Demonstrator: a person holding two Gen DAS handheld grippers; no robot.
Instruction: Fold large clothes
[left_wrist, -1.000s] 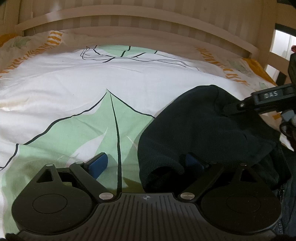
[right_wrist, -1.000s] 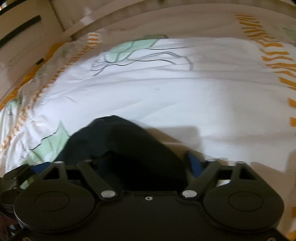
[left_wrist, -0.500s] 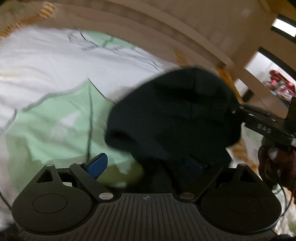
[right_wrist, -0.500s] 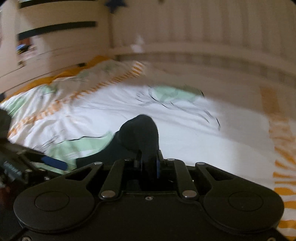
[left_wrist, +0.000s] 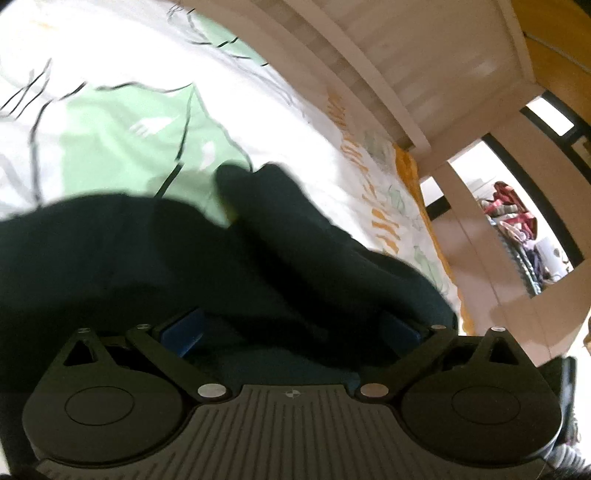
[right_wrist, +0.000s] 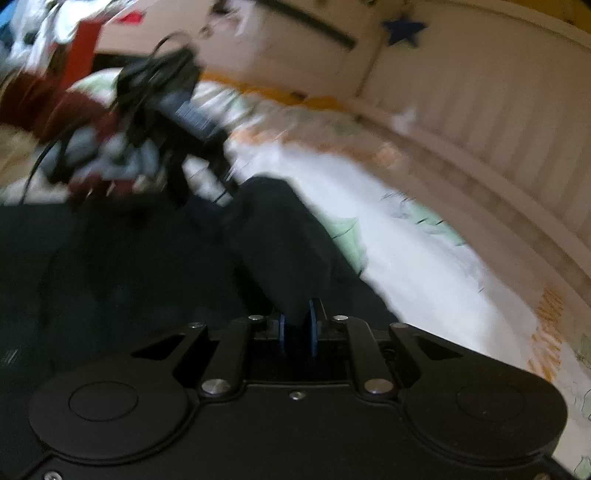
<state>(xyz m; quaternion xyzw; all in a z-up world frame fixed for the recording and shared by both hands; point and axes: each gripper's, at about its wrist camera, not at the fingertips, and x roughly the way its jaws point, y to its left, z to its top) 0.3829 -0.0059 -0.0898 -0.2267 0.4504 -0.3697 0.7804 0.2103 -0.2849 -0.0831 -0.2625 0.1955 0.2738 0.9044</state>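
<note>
A large dark garment (left_wrist: 207, 258) lies bunched on a bed with a white and green leaf-print cover (left_wrist: 122, 136). My left gripper (left_wrist: 291, 328) is open, its blue pads wide apart with the dark cloth lying between and over them. My right gripper (right_wrist: 295, 325) is shut on a fold of the same garment (right_wrist: 280, 243), which rises from its pads. The left gripper (right_wrist: 177, 110) shows blurred in the right wrist view at upper left, above the cloth.
A pale wooden bed rail (left_wrist: 369, 74) runs along the far side of the bed and also shows in the right wrist view (right_wrist: 480, 147). A doorway with cluttered items (left_wrist: 517, 229) is at right. The cover has an orange patterned border (right_wrist: 546, 325).
My right gripper closed on a fold of the garment and swung left with it. My left gripper moved over the garment, staying open. Both views tilted and blurred.
</note>
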